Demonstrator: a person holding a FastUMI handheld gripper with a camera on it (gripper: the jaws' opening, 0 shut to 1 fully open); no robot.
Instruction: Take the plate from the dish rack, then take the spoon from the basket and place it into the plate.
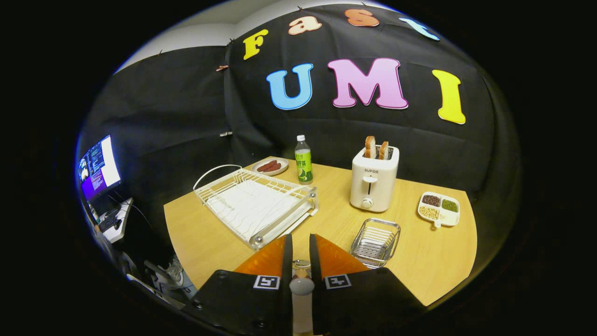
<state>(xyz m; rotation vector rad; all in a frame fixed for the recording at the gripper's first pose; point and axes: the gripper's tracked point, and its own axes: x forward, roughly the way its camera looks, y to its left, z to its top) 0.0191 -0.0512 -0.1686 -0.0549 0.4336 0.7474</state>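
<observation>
My gripper hovers over the near edge of the wooden table, its fingers drawn close with only a narrow gap. A spoon sits in that gap, its pale handle running back toward me, and both fingers press on it. A small shiny part shows between the fingers further forward. The white wire dish rack lies just ahead and to the left of the fingers, with no dishes in it. The small metal wire basket stands just right of the fingers and holds nothing. The tabletop under the fingers is hidden.
A white toaster with two bread slices stands beyond the basket. A green bottle and a small plate of sausages sit behind the rack. A divided dish of beans is at the far right. A monitor glows off the table's left.
</observation>
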